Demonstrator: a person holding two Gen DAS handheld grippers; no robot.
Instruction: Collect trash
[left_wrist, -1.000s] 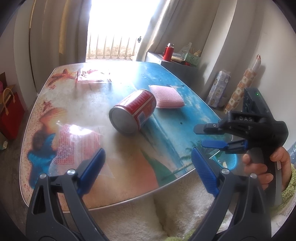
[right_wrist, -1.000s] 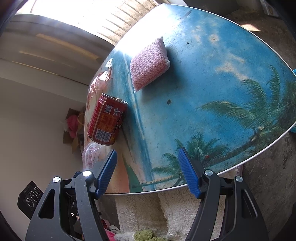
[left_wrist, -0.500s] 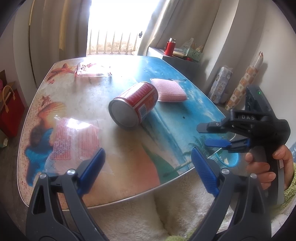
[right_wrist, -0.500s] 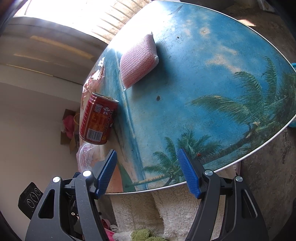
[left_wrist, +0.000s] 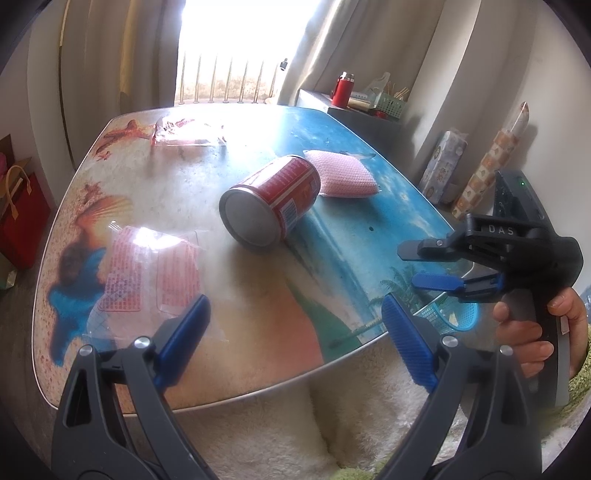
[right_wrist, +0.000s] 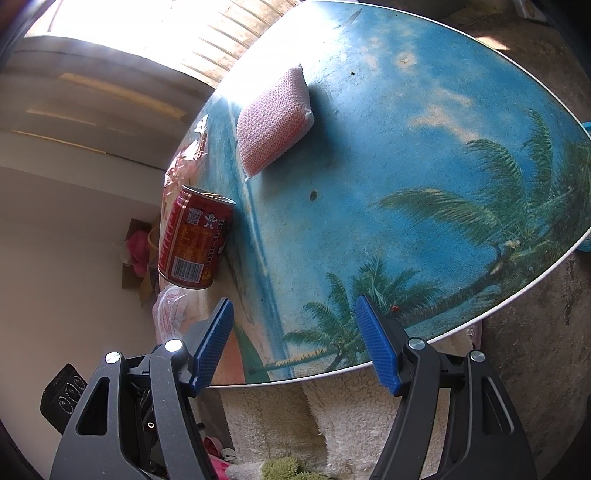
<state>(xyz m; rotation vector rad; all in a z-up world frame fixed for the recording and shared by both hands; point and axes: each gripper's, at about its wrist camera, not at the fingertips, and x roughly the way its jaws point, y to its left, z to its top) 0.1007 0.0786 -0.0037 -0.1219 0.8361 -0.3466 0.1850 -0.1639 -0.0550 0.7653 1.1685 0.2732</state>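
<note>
A red drink can (left_wrist: 271, 201) lies on its side in the middle of the beach-print table (left_wrist: 258, 332); the right wrist view shows the same can (right_wrist: 195, 238) at left. A clear wrapper with red print (left_wrist: 147, 277) lies near the table's front left, just beyond my left gripper (left_wrist: 295, 336), which is open and empty. A second crumpled wrapper (left_wrist: 184, 131) rests at the far edge. A pink sponge (left_wrist: 345, 177) sits behind the can. My right gripper (right_wrist: 295, 347) hovers open over the table's near edge, holding nothing; from the left wrist the right gripper (left_wrist: 428, 267) shows side-on in a hand.
A blue mesh basket (left_wrist: 452, 317) sits below the table's right edge. A red bag (left_wrist: 22, 218) stands on the floor at left. A cabinet with a red flask (left_wrist: 341, 90) is at the back right. White fluffy fabric (left_wrist: 295, 424) lies under both grippers.
Both views have shifted slightly: the can and sponge sit a little farther up and left in the right wrist view. Nothing on the table moved; both grippers stay open.
</note>
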